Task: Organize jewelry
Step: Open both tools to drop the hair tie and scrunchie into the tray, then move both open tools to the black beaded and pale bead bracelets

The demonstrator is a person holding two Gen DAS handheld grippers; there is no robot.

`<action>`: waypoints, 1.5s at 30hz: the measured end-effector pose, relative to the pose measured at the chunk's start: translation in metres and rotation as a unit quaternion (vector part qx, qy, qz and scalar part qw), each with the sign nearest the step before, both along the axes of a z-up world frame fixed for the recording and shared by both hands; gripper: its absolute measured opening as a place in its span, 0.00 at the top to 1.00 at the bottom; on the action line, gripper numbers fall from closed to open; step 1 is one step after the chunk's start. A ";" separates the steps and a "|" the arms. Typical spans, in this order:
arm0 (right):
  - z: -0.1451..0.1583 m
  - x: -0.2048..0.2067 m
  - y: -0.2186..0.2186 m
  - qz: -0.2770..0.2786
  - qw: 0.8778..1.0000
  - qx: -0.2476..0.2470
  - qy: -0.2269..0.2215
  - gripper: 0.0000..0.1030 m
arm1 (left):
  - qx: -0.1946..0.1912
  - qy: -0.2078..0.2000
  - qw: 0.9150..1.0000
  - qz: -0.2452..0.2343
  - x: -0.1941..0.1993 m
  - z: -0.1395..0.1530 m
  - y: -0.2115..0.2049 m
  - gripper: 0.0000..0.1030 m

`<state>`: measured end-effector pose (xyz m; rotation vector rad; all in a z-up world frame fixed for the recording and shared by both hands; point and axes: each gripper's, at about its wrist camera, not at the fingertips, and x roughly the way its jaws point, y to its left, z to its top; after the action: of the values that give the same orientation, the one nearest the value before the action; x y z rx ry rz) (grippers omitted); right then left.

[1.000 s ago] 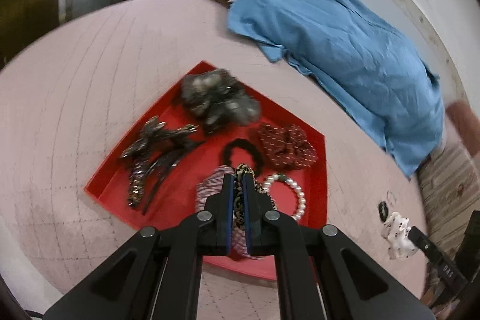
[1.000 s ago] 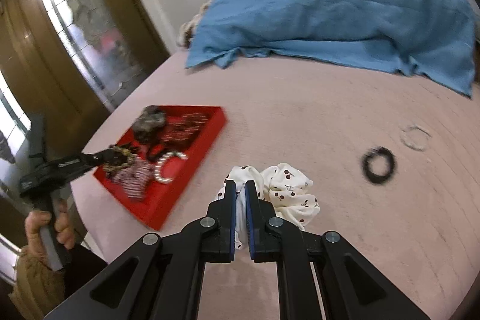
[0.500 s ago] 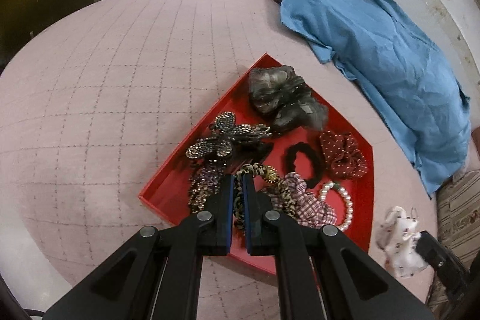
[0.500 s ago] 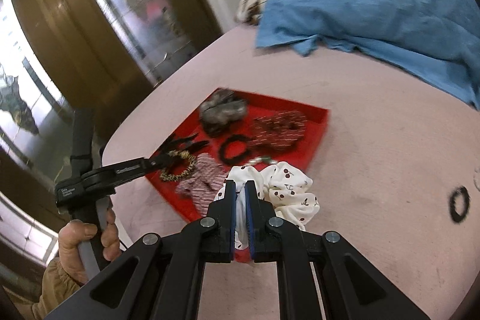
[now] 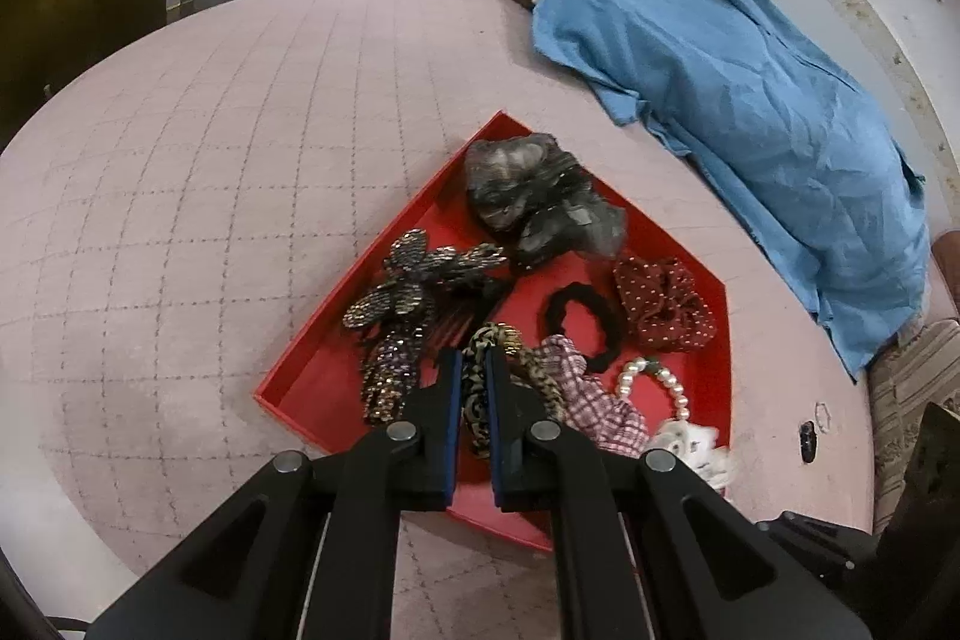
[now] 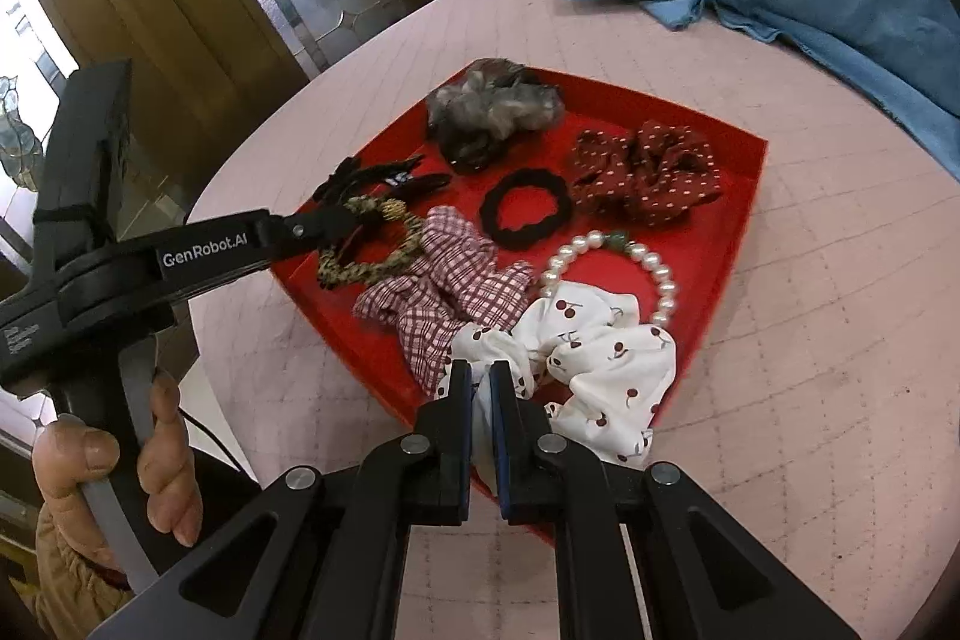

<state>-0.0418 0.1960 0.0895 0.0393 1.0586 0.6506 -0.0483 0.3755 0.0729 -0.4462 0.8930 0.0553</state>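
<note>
right gripper [image 6: 480,388] pinching the cherry scrunchie [image 6: 600,370] over the red tray [image 6: 738,220], left gripper [image 6: 336,226] clamping the leopard one [image 6: 372,250]

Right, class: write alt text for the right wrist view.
The right gripper, shut on a white cherry-print scrunchie, holds it over the near corner of a red tray of hair accessories, while the left gripper grips a leopard-print scrunchie.

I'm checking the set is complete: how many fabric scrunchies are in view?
4: grey scrunchie at the red tray's far corner, red dotted beside it, pink checked mid-tray, white cherry-print in the right gripper. More may be hidden.
</note>
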 end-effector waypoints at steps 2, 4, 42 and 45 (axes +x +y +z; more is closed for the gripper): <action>0.000 -0.002 0.004 0.006 1.000 0.000 0.000 0.93 | 0.006 -0.004 1.000 0.000 -0.001 0.002 -0.002 0.93; 0.000 -0.005 0.006 0.010 1.000 -0.002 0.000 0.93 | 0.012 -0.006 1.000 0.000 -0.001 0.003 -0.003 0.90; 0.017 -0.035 -0.073 -0.074 0.994 -0.022 -0.073 0.44 | 0.209 -0.050 0.977 0.003 -0.011 0.021 -0.061 0.27; 0.015 -0.036 -0.085 -0.086 0.993 -0.026 -0.071 0.43 | 0.202 -0.049 0.978 0.000 -0.011 0.019 -0.063 0.27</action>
<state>-0.0774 0.1108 0.1040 0.0392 0.9227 0.4626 -0.0595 0.3124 0.0923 -0.0678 0.7615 0.2092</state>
